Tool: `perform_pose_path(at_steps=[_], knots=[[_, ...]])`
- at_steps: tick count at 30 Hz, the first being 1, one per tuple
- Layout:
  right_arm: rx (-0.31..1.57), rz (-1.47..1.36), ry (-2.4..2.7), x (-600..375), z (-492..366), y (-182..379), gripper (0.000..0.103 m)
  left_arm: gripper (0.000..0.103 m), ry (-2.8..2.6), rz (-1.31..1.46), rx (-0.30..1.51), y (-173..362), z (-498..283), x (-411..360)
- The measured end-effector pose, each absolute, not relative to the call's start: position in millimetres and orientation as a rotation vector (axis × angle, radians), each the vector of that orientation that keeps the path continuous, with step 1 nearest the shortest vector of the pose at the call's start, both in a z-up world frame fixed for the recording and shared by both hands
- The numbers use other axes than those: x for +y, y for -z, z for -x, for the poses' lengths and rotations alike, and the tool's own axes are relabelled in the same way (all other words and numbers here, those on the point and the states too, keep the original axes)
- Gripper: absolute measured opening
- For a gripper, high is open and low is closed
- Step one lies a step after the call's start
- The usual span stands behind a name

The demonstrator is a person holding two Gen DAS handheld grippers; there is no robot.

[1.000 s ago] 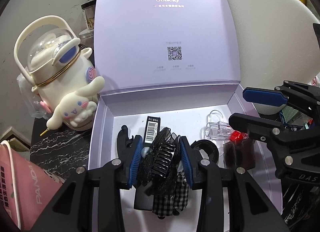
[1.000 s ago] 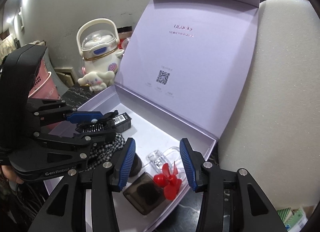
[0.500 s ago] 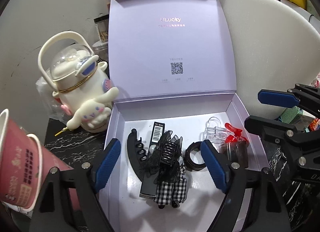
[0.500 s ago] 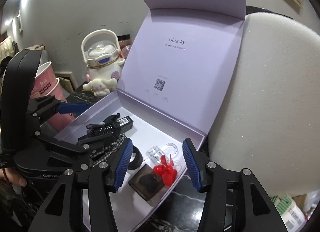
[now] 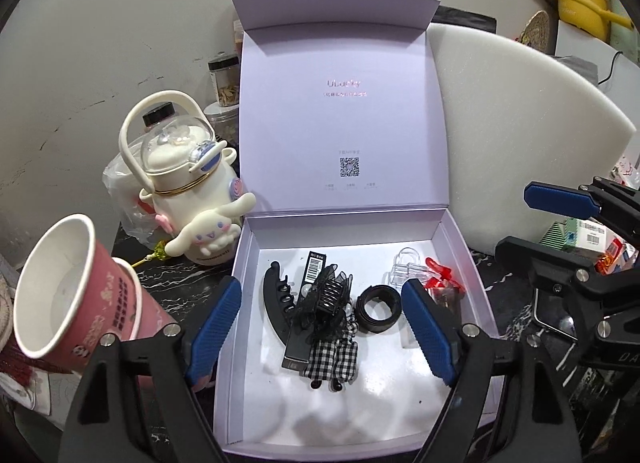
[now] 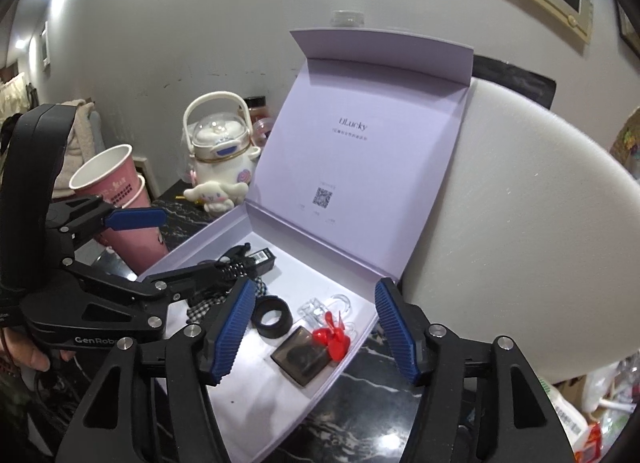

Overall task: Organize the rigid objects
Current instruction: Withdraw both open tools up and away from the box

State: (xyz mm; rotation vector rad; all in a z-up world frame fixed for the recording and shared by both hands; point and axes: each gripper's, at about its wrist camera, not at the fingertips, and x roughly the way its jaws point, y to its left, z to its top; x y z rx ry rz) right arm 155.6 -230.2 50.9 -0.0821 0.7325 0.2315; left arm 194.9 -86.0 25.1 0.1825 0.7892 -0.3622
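An open lilac box (image 5: pixel 236 323) with its lid upright holds a black hair claw with lace and checked cloth (image 5: pixel 326 303), a curved black clip (image 5: pixel 272 303), a black ring (image 5: pixel 378 309), a clear plastic piece (image 5: pixel 406 271) and a red fan piece on a dark case (image 5: pixel 442 283). My left gripper (image 5: pixel 320 327) is open and empty, above the front of the box. My right gripper (image 6: pixel 314 327) is open and empty, above the box's right side, over the ring (image 6: pixel 272 317) and red fan piece (image 6: pixel 332 337).
A white cartoon-dog kettle (image 5: pixel 188 191) stands left of the box. Pink paper cups (image 5: pixel 76 295) sit at the near left. A white foam board (image 5: pixel 520 123) leans behind the box on the right. Jars (image 5: pixel 224 79) stand at the back; packets (image 5: pixel 592 235) lie at the right.
My left gripper has opened, let go of the black hair claw in the box, and drawn back and up. My right gripper has also drawn back.
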Motion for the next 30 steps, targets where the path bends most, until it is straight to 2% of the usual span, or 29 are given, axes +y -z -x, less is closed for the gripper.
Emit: perform_pose_path(at_steps=[19, 30], knots=[[0.629, 0.101, -0.186, -229, -95, -90, 0.084, 0.083, 0.279, -0.196, 0.674, -67, -132, -74], [0.623, 0.083, -0.180, -226, -61, -93, 0.087, 0.083, 0.247, -0.162, 0.668, -74, -95, -59]])
